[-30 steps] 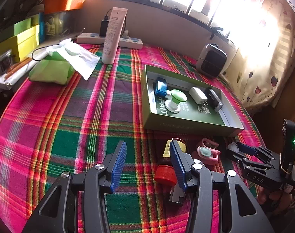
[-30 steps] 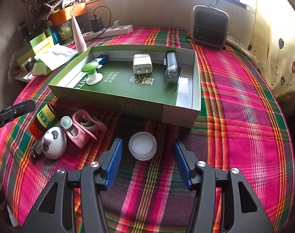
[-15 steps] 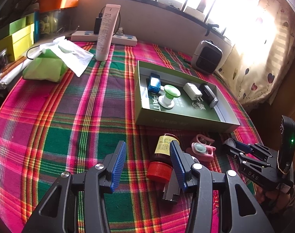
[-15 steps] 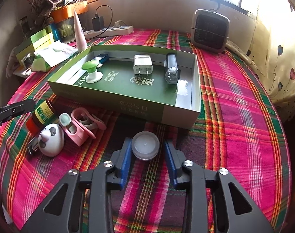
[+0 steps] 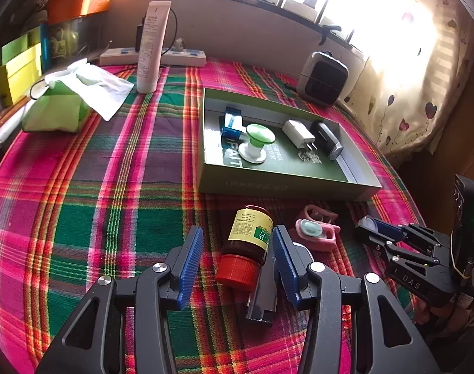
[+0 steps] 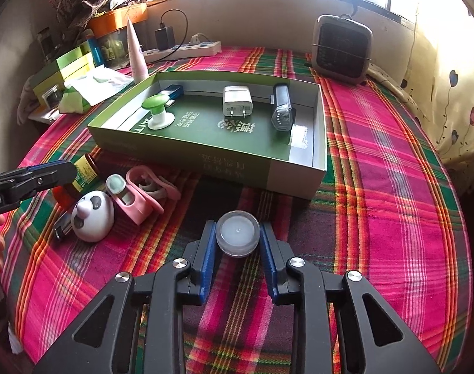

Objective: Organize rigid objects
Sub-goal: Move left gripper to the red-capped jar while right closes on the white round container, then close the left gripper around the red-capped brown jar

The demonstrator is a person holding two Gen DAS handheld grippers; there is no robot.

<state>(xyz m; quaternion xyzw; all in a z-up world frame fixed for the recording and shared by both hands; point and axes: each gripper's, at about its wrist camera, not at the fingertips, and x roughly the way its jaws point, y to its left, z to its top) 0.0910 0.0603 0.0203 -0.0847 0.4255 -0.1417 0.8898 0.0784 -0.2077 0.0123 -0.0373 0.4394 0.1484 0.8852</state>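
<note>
The right tongs (image 6: 237,243) have just closed on the small round candle (image 6: 237,237). It looks ready to lift into the green box (image 6: 293,184). The left tongs (image 5: 237,249) hang open over the brown bottle (image 5: 248,240).

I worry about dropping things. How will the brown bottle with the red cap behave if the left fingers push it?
The brown bottle lies on its side between the open left fingers, so it probably rolls sideways when nudged. It looks rigid. The plaid cloth may slow rolling somewhat.
</note>
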